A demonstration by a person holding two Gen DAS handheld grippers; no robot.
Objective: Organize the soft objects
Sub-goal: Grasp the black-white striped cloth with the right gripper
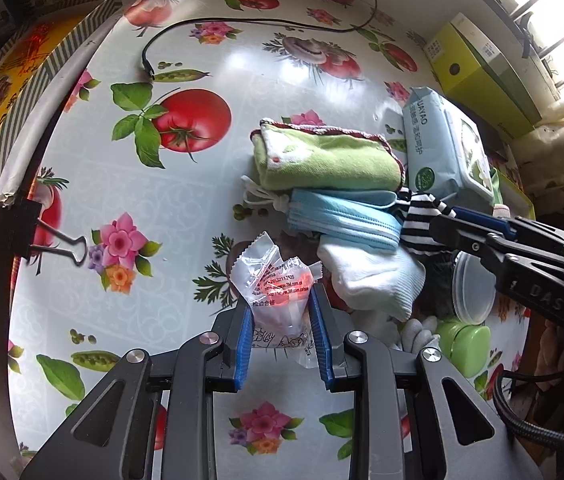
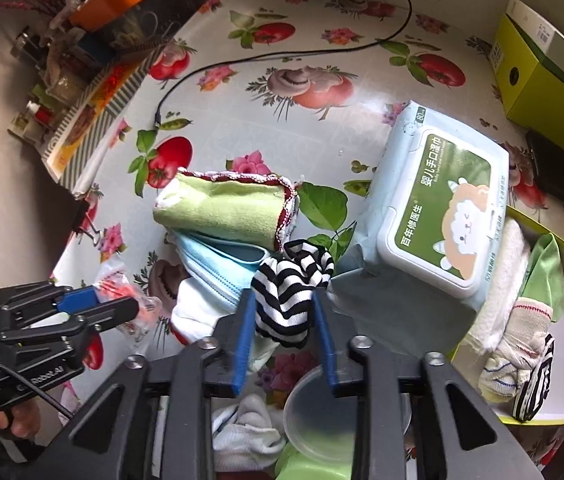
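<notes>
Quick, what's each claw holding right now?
Left gripper: closed on the plastic packet.
Right gripper: closed on the striped sock.

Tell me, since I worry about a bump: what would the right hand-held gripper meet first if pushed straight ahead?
The right hand-held gripper, shut on the striped sock, would probably carry it into the edge of the folded green towel, or the wet wipes pack just right of its line; depth is unclear.

The left gripper (image 1: 282,316) was clamped on a clear packet (image 1: 278,284), low over the table; the right gripper (image 2: 283,322) pinched a striped sock (image 2: 287,292), both pointing forward side by side
</notes>
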